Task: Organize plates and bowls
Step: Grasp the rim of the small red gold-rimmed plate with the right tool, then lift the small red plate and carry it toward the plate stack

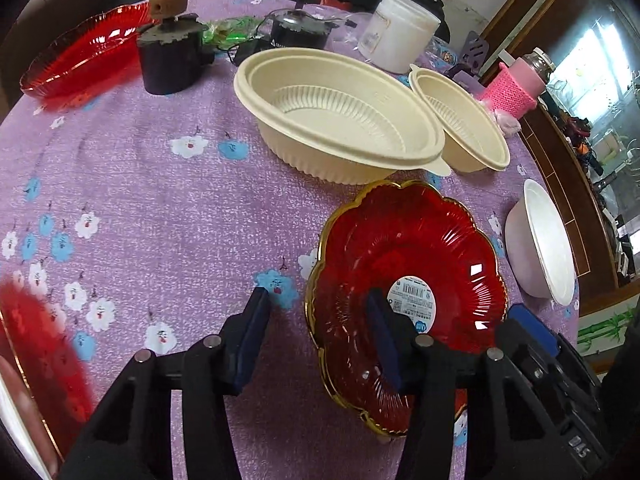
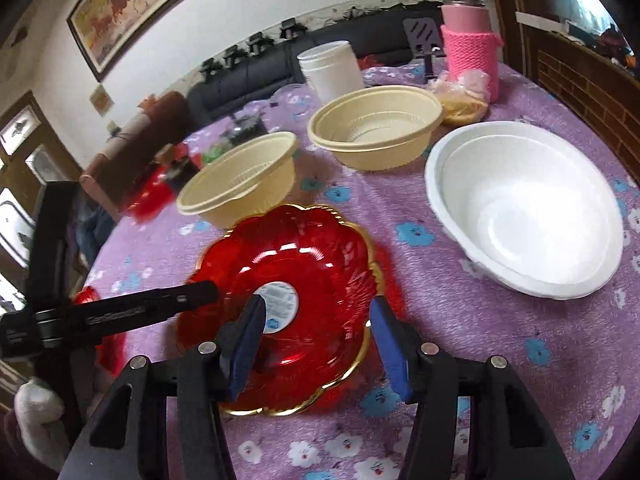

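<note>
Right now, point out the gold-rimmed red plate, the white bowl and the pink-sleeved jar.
gold-rimmed red plate (image 2: pixel 320 264): right wrist view, on its red ribbed inner wall.
white bowl (image 2: pixel 532 216): right wrist view, on its inner floor.
pink-sleeved jar (image 2: pixel 472 52): right wrist view, on the knitted pink sleeve.

red scalloped plate (image 2: pixel 320 264), upright; cream bowls (image 2: pixel 376 128) behind

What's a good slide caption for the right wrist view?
Both tongs straddle opposite rims of the red plate.

purple floral tablecloth (image 1: pixel 160 200) carries red plates (image 1: pixel 408 280), cream bowls (image 1: pixel 340 120), perhaps a jar (image 1: pixel 396 36).
</note>
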Tool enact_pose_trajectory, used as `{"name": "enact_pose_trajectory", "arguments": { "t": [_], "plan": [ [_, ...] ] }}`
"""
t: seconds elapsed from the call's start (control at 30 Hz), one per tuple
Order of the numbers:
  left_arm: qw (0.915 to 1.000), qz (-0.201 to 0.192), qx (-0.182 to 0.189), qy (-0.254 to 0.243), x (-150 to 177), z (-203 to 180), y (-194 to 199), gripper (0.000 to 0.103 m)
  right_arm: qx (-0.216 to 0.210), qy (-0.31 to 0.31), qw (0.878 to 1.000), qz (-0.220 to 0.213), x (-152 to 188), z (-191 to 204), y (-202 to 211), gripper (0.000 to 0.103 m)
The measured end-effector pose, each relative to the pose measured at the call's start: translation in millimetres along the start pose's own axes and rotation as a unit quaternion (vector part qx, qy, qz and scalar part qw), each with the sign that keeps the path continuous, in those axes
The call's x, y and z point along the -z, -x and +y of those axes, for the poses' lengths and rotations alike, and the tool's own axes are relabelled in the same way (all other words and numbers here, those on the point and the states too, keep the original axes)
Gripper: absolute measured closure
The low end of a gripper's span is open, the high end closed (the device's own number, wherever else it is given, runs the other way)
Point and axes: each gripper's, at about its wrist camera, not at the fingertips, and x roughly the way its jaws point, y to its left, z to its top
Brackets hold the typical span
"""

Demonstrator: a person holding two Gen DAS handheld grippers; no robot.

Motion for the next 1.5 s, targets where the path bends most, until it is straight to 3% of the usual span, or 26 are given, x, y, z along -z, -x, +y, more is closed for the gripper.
{"name": "enact_pose_trajectory", "arguments": {
  "t": [0.13,0.2,0.3,0.47,0.63,0.77,0.93,1.27,1.5],
  "plan": [
    [1.0000,-0.005,0.001,-0.004,0,-1,0,0.054,0.007,-0.023,1.000,-0.008,2,-8,9,0.045],
    [0.9999,-0.007,-0.002,-0.009,-2,-3,-2,0.065,0.010,-0.026,1.000,-0.010,3,-10,12,0.045],
    [0.9999,-0.007,-0.002,-0.013,-3,-5,-4,0.074,0.016,-0.022,1.000,0.001,5,-9,3,0.045],
    [0.9999,-0.011,-0.002,-0.012,-4,-8,-6,0.075,0.019,-0.022,0.999,0.013,11,-12,-15,0.045],
    [0.9998,-0.022,0.001,-0.004,-5,-11,-8,0.074,0.008,-0.027,1.000,0.008,14,-17,-23,0.057],
    [0.9993,-0.021,-0.020,-0.023,-1,-19,-9,0.077,0.005,-0.031,0.999,0.005,15,-19,-24,0.070],
    [0.9987,-0.015,-0.044,-0.023,6,-22,-4,0.082,-0.004,-0.043,0.999,-0.003,15,-24,-19,0.077],
    [0.9954,-0.082,-0.046,-0.016,32,-11,73,0.082,-0.048,-0.034,0.998,-0.018,17,4,4,0.078],
    [0.9906,-0.127,-0.050,0.005,55,20,133,0.082,-0.075,0.003,0.997,-0.023,20,59,23,0.078]
  ]
}}
